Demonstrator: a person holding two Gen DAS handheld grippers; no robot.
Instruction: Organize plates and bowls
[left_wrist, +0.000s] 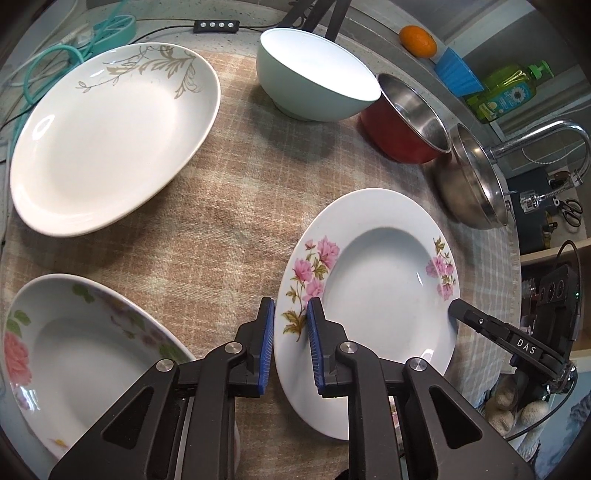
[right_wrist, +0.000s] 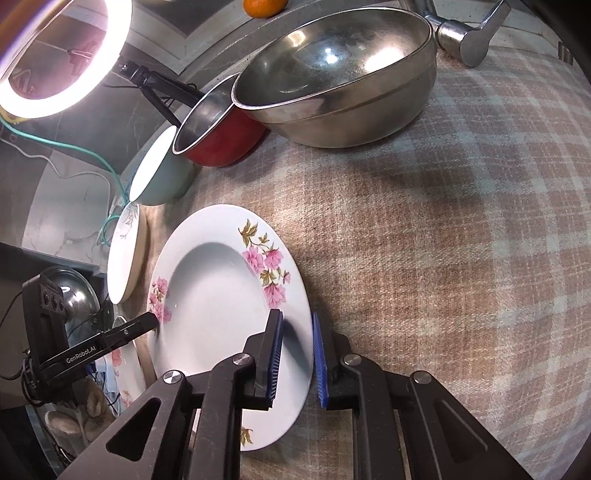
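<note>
A white deep plate with pink flowers (left_wrist: 384, 291) lies on the checked cloth; it also shows in the right wrist view (right_wrist: 221, 306). My left gripper (left_wrist: 291, 314) is open, its jaws straddling the plate's left rim. My right gripper (right_wrist: 297, 328) is open, its jaws straddling the opposite rim; its finger also shows in the left wrist view (left_wrist: 480, 321). A large white plate with a grey leaf pattern (left_wrist: 110, 136) lies at the far left. A second flowered plate (left_wrist: 74, 354) lies near left. A pale green bowl (left_wrist: 314, 74), a red pot (left_wrist: 402, 118) and a steel bowl (left_wrist: 472, 184) stand behind.
A checked cloth (right_wrist: 443, 258) covers the table. A tap (left_wrist: 546, 136), an orange (left_wrist: 417, 40), a green soap bottle (left_wrist: 513, 88) and a blue object (left_wrist: 458, 74) are at the back right. Teal cables (left_wrist: 74, 48) lie at the back left. A ring light (right_wrist: 55, 55) glows at the left.
</note>
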